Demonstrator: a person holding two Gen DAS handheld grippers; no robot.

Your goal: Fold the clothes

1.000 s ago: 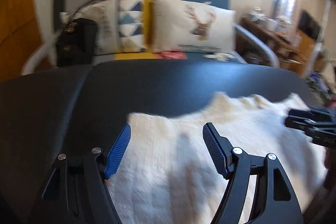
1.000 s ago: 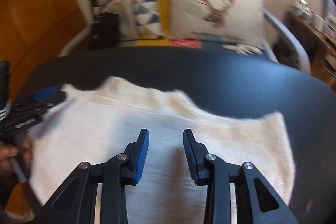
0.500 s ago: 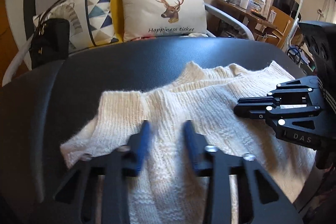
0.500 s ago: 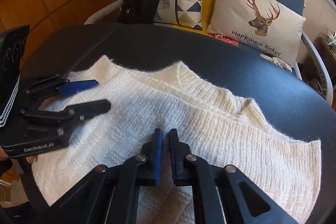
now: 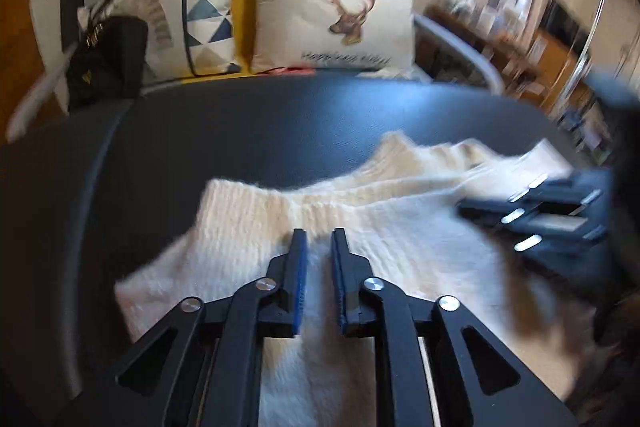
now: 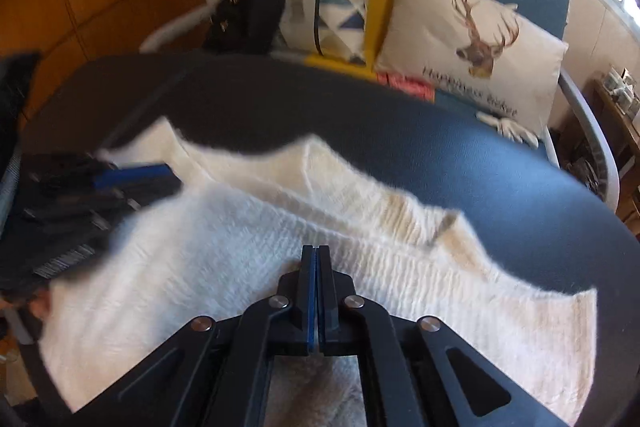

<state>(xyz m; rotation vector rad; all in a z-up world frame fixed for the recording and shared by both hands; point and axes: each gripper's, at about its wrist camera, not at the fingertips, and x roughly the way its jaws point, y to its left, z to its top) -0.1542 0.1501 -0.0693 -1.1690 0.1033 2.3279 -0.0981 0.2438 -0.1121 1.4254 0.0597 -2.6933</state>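
Jaws of the left gripper (image 5: 319, 241): blue pads a narrow gap apart, cream knit showing between them, though whether they bite it cannot be told. Jaws of the right gripper (image 6: 315, 259): pressed together, tips at the knit, and whether a fold of it is caught cannot be told. Item: cream knitted sweater (image 6: 248, 239), lying on the dark counter (image 5: 240, 131), its far edge doubled into overlapping layers. Stage, by judgement: a fold under way, both grippers working the near portion. Handling advice: catch the full thickness of the knit, carry both sides level and together, lay edge onto edge, since loose wool stretches and skews. Left view alone: window and cluttered sideboard at right, sweater's left corner. Right view alone: wood-panelled wall at left, sweater's right corner near the counter edge. Both views: sofa with deer cushion (image 5: 336, 19).
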